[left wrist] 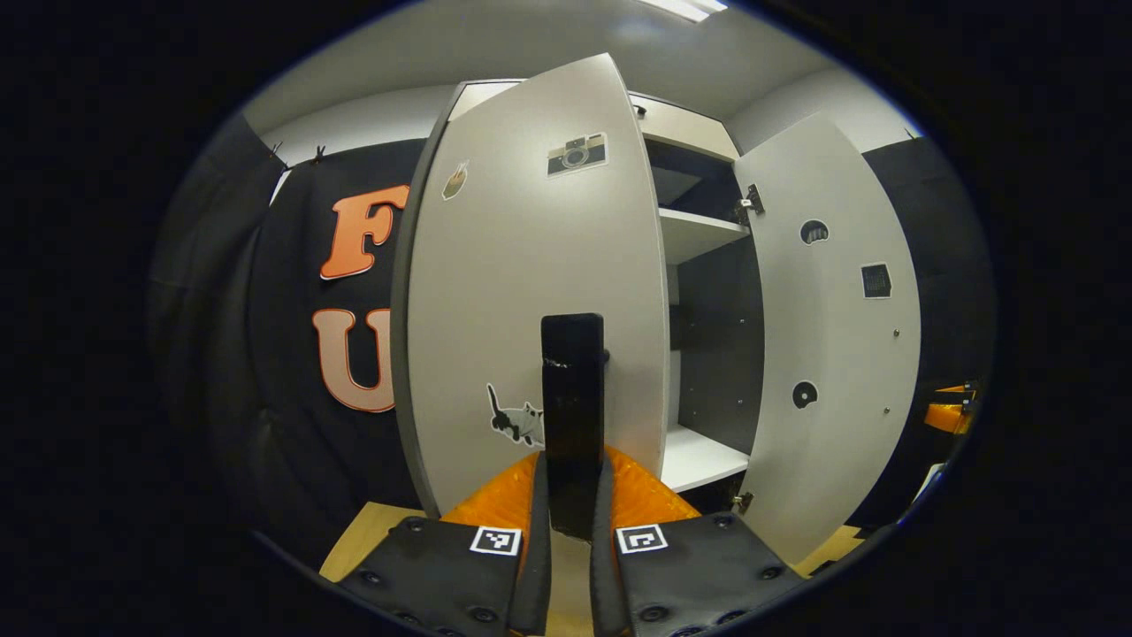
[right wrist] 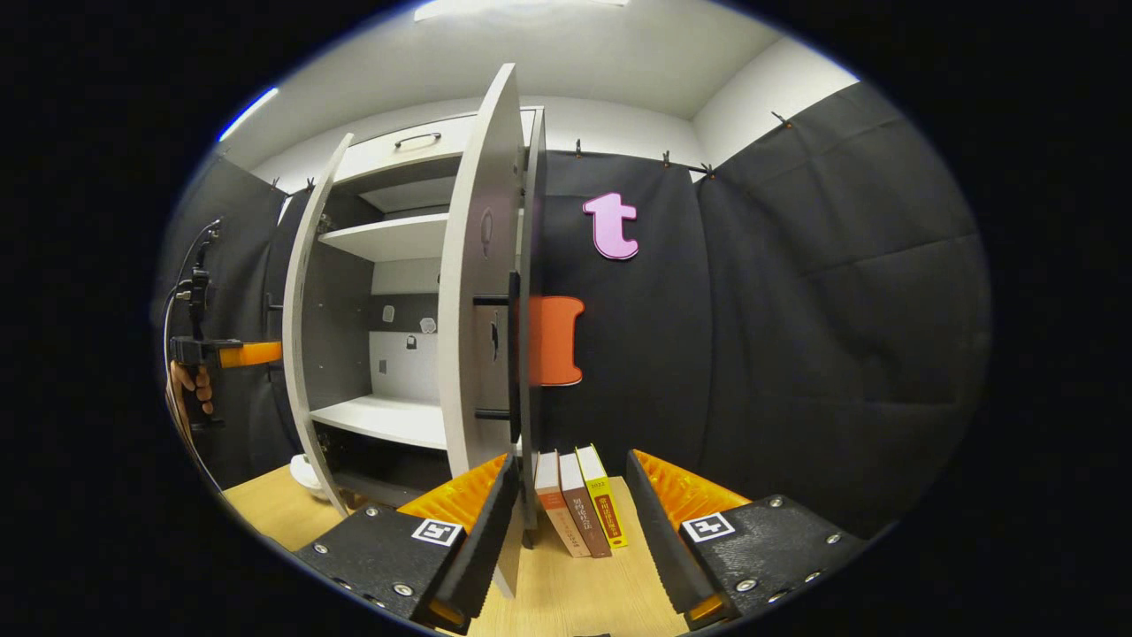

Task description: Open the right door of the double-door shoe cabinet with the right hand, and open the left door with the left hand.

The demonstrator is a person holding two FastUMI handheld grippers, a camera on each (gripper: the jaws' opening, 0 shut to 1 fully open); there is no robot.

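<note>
The grey left door of the shoe cabinet stands partly swung out in front of me. My left gripper is shut on its black vertical handle. The right door hangs wide open, and the other gripper shows past its edge. In the right gripper view that right door is seen edge-on with its black handle. My right gripper is open, and the door's lower edge sits just inside its left finger. The left gripper and a hand show beyond the left door.
Three books stand on the wooden table to the right of the cabinet, between my right gripper's fingers in that view. White shelves show inside the cabinet. A white object lies by its base. A drawer with a handle tops it.
</note>
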